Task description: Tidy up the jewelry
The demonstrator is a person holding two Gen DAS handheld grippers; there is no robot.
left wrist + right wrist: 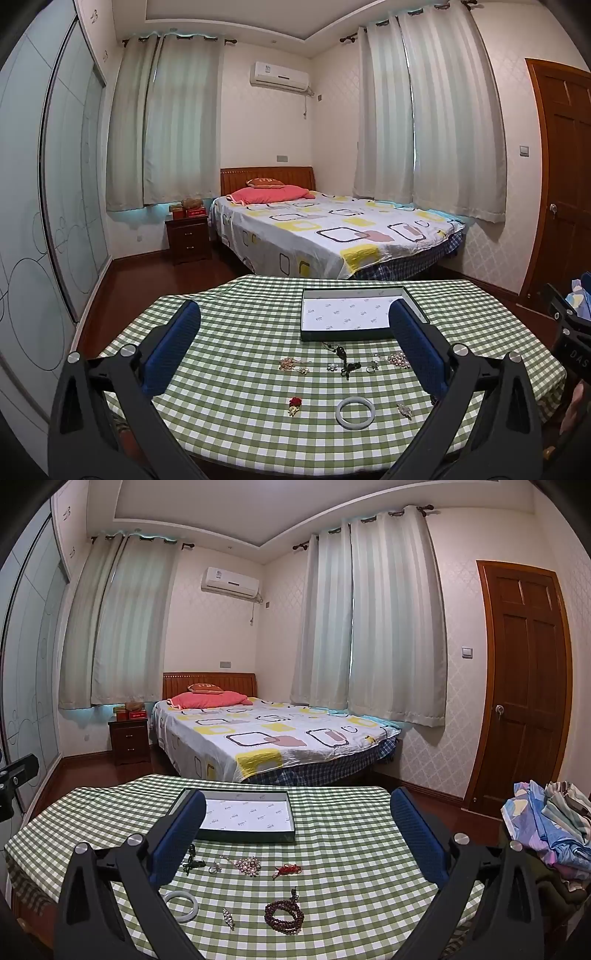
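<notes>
bed (pixel 332 236) – curtains (pixel 166 122) | wooden door (pixel 528 679) – nightstand (pixel 188 236)

A table with a green and white checked cloth (pixel 229 332) fills the bottom of the view. A flat open box (pixel 364 334) with a dark rim and white paper inside lies on it. Just in front of the box is a row of small things: a gold piece (pixel 293 364), a black cord (pixel 345 360) and a pearly bunch (pixel 399 360). Nearer than the box by a good way lie a pale ring bracelet (pixel 355 412), a little red flower pin (pixel 294 403) and a sparkly pin (pixel 404 410). The left gripper (pixel 295 347) hangs above them with its blue pads (pixel 171 350) far apart and nothing between. Behind the box stands a bed (pixel 332 232).
</notes>
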